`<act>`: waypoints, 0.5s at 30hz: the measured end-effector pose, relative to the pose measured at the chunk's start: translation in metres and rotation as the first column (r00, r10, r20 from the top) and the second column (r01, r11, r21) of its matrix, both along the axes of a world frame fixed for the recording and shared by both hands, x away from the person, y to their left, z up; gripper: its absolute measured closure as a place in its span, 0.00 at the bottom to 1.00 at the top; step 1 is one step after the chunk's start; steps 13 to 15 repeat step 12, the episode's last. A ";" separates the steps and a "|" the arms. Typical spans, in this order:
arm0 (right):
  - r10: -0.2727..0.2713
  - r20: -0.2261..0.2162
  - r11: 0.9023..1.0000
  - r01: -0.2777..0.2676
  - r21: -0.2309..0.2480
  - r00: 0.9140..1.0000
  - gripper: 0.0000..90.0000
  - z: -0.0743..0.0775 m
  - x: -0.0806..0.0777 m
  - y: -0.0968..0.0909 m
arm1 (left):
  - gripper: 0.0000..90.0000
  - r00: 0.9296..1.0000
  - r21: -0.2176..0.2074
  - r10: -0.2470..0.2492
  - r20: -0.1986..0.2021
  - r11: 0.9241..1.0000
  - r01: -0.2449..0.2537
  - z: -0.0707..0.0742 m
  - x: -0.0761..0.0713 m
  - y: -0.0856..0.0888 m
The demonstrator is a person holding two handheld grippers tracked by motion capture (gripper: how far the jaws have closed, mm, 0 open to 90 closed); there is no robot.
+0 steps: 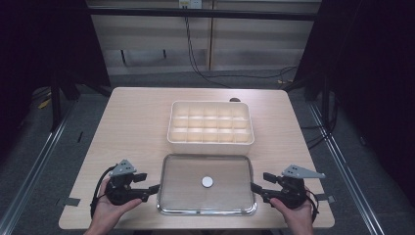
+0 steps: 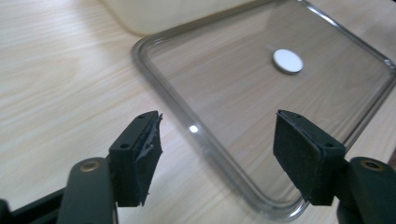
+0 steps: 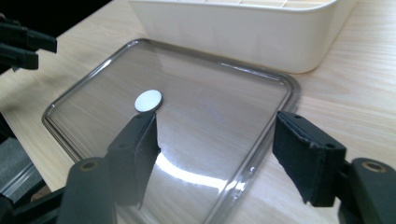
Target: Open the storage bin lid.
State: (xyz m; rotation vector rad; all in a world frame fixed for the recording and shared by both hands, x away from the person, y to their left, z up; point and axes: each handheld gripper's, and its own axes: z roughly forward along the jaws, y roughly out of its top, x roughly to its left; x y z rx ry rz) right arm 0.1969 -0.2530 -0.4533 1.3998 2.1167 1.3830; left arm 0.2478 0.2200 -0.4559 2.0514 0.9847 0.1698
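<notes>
A clear rectangular lid (image 1: 181,196) lies flat near the table's front edge, with a small white disc (image 1: 207,182) at its middle. Behind it stands a cream box (image 1: 210,142) divided into several compartments. My left gripper (image 1: 155,189) sits at the lid's left edge and is open. In the left gripper view, the lid's rim (image 2: 205,144) runs between my left gripper's (image 2: 217,135) jaws, and the disc (image 2: 287,61) lies beyond. My right gripper (image 1: 254,188) is open at the lid's right edge. In the right gripper view, my right gripper (image 3: 215,135) straddles the rim (image 3: 247,172).
The wooden table (image 1: 132,122) has bare surface left and right of the box. The cream box's wall (image 3: 243,32) rises just past the lid's far edge. The other gripper (image 3: 23,46) shows at the upper left of the right gripper view. Dark floor and rails flank the table.
</notes>
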 end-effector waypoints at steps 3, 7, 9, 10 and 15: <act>-0.037 0.027 0.999 0.037 0.026 0.999 0.29 0.003 -0.006 -0.011 | 0.31 0.999 -0.024 0.015 0.031 1.000 -0.014 0.003 -0.006 0.007; -0.081 0.060 0.995 0.077 0.059 0.995 0.24 0.010 -0.010 -0.025 | 0.28 0.994 -0.059 0.053 0.092 0.997 -0.048 0.006 -0.009 0.021; -0.091 0.060 0.995 0.088 0.045 0.994 0.20 0.010 -0.009 -0.030 | 0.27 0.992 -0.063 0.078 0.098 0.995 -0.072 0.003 -0.007 0.028; -0.100 0.060 0.994 0.097 0.046 0.993 0.20 0.009 -0.008 -0.032 | 0.26 0.990 -0.062 0.096 0.101 0.994 -0.090 0.002 -0.006 0.031; -0.107 0.049 0.993 0.104 0.052 0.993 0.19 0.006 -0.007 -0.036 | 0.24 0.989 -0.069 0.100 0.110 0.993 -0.093 -0.001 -0.002 0.034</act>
